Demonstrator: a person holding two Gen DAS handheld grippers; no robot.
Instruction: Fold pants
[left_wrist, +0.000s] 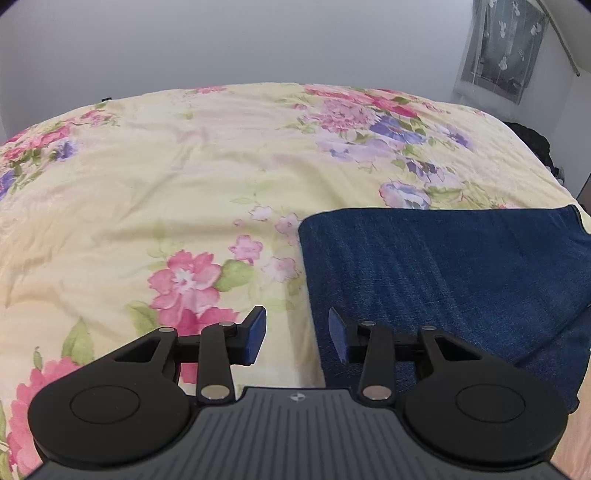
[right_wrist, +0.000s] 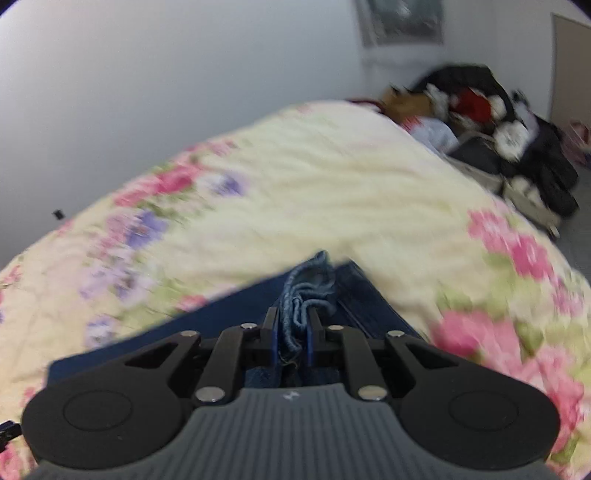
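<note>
Dark blue denim pants (left_wrist: 443, 280) lie folded flat on a floral bedspread (left_wrist: 166, 177), at the right of the left wrist view. My left gripper (left_wrist: 297, 332) is open and empty, hovering over the pants' left edge, with one finger over the bedspread and the other over the denim. In the right wrist view, which is motion-blurred, my right gripper (right_wrist: 291, 332) is shut on a bunched edge of the pants (right_wrist: 306, 291), with the rest of the denim spreading below and to the left.
The bed fills both views, against a grey wall. A curtained window (left_wrist: 498, 48) is at the far right. A pile of dark bags and clothes (right_wrist: 498, 140) lies on the floor beyond the bed's right side.
</note>
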